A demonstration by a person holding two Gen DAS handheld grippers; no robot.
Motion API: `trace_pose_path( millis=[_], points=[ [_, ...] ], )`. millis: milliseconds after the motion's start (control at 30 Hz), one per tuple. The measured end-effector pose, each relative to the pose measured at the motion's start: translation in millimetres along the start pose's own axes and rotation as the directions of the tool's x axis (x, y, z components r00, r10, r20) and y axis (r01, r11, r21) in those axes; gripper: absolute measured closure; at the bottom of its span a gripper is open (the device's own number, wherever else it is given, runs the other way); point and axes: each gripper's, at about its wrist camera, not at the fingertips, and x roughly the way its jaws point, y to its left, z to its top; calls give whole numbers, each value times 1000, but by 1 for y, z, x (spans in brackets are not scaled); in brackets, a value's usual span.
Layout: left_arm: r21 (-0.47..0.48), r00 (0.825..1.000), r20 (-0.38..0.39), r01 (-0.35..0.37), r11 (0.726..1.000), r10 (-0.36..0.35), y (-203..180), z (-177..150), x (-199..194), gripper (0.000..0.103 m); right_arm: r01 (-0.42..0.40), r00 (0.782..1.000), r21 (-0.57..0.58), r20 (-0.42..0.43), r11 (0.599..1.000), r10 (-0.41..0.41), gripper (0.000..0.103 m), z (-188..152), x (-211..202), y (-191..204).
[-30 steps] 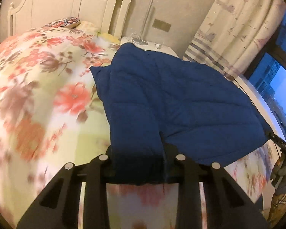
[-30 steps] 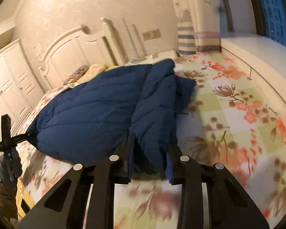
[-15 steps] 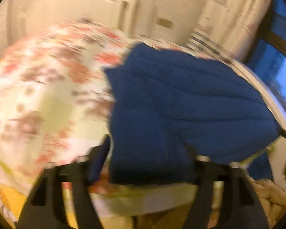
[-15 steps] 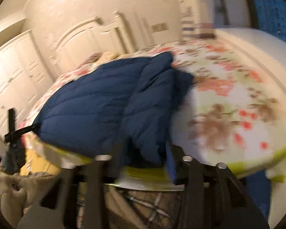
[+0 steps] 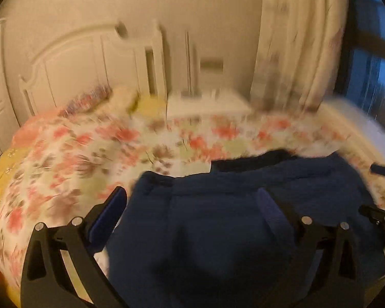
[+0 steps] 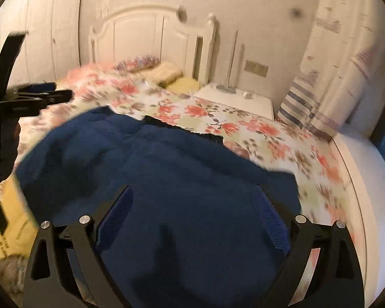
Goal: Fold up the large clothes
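Jaws of left gripper (image 5: 192,200) and right gripper (image 6: 193,200) opening wide, gripping nothing; blue jacket (image 6: 166,179) heaped on floral bedspread (image 6: 243,125) beneath both; headboard (image 6: 146,33), nightstand (image 6: 243,102), curtain (image 6: 346,51) beyond

No readable text, label, brand, number or sign in either view; only blurred dark marks on a yellow item (image 6: 2,227) at lower left of the right wrist view, too smeared to read
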Motion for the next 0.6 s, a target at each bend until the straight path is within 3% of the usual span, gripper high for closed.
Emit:
trace_pose_path(
  millis=[167,233,300,367,433,600],
  points=[
    [19,991,-125,-42,999,44,1,26,94,2,-24,993,174,-110,984,44,12,37,71,-40],
    [15,981,-188,-40,999,42,11,32,130,2,-17,987,164,-156,986,43,12,42,97,-45],
    [-9,965,-262,-3,1000,1,16,34,158,2,-12,964,155,-261,988,53,10,35,135,-42],
    [-45,943,-328,51,998,-63,22,32,182,2,-31,953,179,-290,983,83,4,23,157,-43],
    [-81,935,-340,80,994,-103,27,28,192,2,-42,957,199,-274,979,97,4,21,159,-47],
    [-85,954,-275,101,991,-120,25,18,182,3,-52,973,221,-210,974,99,5,17,148,-46]
  ],
)
